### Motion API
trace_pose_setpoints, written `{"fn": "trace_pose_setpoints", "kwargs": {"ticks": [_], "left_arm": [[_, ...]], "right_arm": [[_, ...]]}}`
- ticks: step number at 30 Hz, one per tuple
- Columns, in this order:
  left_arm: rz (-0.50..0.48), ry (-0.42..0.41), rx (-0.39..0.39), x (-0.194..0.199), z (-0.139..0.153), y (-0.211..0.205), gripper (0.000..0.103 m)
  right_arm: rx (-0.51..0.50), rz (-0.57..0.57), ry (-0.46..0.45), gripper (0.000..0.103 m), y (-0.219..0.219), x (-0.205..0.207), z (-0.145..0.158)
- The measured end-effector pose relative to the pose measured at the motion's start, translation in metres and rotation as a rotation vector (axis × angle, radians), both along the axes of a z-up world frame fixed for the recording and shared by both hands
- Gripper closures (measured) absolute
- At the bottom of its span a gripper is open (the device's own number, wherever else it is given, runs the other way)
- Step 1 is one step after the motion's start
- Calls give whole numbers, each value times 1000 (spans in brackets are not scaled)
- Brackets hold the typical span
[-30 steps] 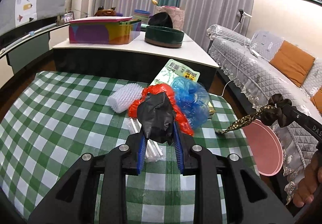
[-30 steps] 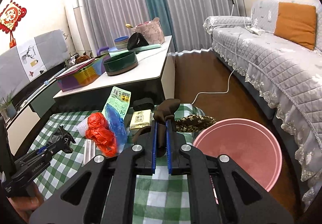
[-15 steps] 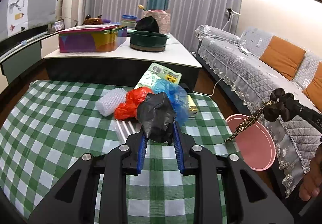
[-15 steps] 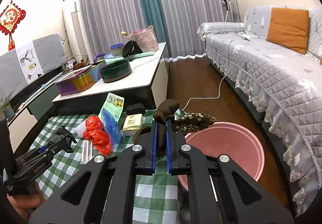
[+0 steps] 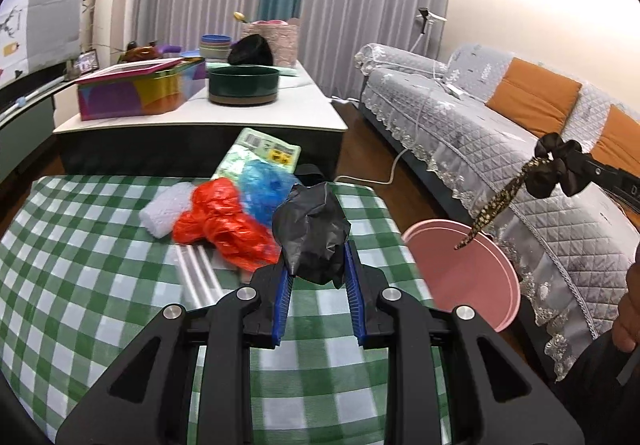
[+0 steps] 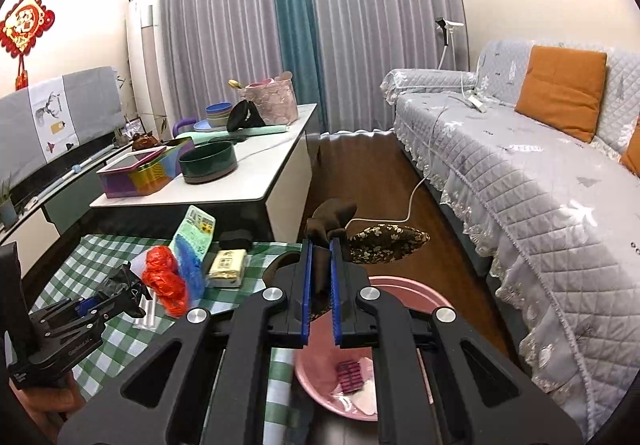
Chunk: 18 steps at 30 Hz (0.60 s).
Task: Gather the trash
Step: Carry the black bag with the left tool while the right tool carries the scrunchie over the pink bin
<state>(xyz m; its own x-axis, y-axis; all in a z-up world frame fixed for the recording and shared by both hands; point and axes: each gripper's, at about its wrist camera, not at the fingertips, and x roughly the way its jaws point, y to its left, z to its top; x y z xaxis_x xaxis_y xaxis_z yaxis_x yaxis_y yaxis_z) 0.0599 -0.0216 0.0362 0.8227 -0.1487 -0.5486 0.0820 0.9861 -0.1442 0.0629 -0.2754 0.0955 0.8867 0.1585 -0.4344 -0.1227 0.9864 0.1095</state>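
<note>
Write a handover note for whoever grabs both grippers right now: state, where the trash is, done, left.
Left gripper: shut on the crumpled black plastic bag, above the green checked table.
Right gripper: shut on the dark fabric scrunchie with a floral tail, held over the pink basin beside the table.
Done: the basin already holds a few wrappers.
Left: drop both held items in the basin, then clear the red bag, blue bag, white foam net, green packet, clear straws and tissue pack.
</note>
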Motion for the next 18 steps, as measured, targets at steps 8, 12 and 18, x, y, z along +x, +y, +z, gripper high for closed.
{"fn": "trace_pose_setpoints", "kwargs": {"ticks": [8,12,18], "left_arm": [[-65,10,10,7,0,-36,78],[-91,12,15,13,-1,-53,78],[-122,19,22,25,-4,-79,78]], "right_arm": [[16,-33,12,95,-24,6,-11],[24,-57,16,95,-35,9,-17],[41,-93,24,95,-54,19,-26]]}}
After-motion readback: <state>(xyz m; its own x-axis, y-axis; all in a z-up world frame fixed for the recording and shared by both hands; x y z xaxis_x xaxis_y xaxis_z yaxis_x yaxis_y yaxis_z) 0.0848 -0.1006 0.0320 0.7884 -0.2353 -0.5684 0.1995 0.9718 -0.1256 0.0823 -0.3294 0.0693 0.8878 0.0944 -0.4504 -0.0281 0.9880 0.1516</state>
